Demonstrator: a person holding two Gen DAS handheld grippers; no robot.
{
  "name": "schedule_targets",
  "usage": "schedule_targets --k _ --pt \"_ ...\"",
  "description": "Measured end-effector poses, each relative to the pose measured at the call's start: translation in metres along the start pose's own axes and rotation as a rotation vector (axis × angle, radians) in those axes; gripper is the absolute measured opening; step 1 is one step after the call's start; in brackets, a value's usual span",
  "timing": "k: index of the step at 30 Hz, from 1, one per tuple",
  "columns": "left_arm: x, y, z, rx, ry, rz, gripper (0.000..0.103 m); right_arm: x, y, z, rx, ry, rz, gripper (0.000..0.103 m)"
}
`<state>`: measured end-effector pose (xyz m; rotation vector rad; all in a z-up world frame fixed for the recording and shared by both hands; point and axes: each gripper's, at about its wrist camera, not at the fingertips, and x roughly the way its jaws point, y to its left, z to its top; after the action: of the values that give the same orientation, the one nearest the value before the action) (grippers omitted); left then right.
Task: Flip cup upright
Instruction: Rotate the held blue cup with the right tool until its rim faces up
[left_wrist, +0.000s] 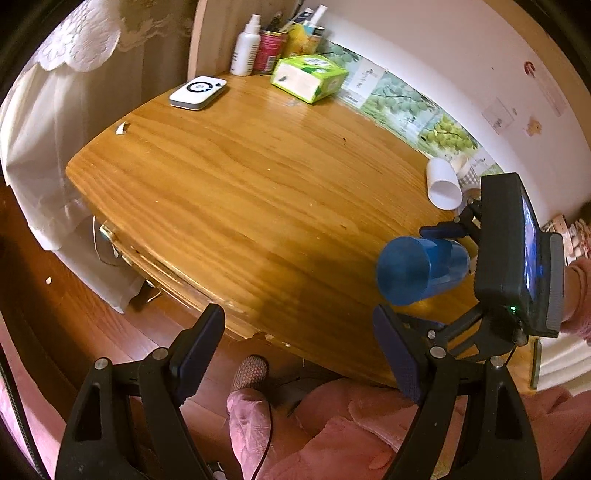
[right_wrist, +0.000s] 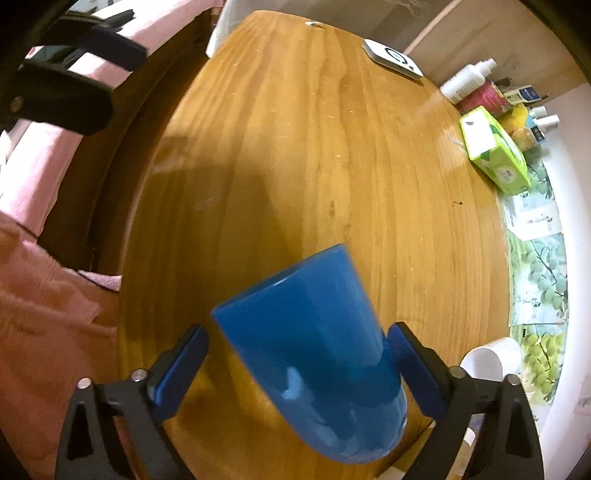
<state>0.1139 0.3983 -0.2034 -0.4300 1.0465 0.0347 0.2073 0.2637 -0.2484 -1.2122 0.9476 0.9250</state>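
Clearly the blue cup (right_wrist: 314, 354) is light, stiff, glossy — probably slippery; the right gripper (right_wrist: 295, 354) grasps its sides near the rim, while the left gripper (left_wrist: 295, 354) hangs released.

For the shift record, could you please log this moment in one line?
blue cup: lifted, tilted, off table | right gripper: shut on cup | left gripper: open, empty

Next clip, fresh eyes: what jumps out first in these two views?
The blue cup grabs attention first: it is held off the wooden table on its side between the fingers of the right claw, closed base pointing away from that claw. The left claw hangs open and empty past the table's near edge. After that, a white cup lying on its side by the wall, and the green tissue box at the far end.
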Motion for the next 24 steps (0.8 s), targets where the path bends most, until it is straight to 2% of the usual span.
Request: schedule_targets --k 2,7,10,16,21,24 --pt "-0.001 0.001 0.002 -0.006 -0.001 -0.003 0.085 0.002 -0.003 0.002 0.014 0.000 -0.006 0.087" --pt "-0.005 -0.004 0.009 0.030 -0.011 -0.010 0.085 0.000 -0.012 0.001 0.067 0.002 -0.010 0.082" --pt "-0.007 -0.009 0.017 0.058 -0.007 -0.014 0.085 -0.002 -0.018 -0.002 0.142 -0.007 -0.017 0.080" --pt "-0.018 -0.022 0.038 0.138 -0.025 -0.042 0.085 -0.016 -0.032 -0.014 0.379 -0.075 -0.015 0.078" --pt "-0.023 -0.043 0.058 0.229 -0.044 -0.076 0.085 -0.034 -0.040 -0.040 0.618 -0.156 -0.012 0.076" --pt "-0.024 -0.059 0.072 0.273 -0.049 -0.139 0.085 -0.042 -0.042 -0.060 0.756 -0.200 -0.020 0.074"
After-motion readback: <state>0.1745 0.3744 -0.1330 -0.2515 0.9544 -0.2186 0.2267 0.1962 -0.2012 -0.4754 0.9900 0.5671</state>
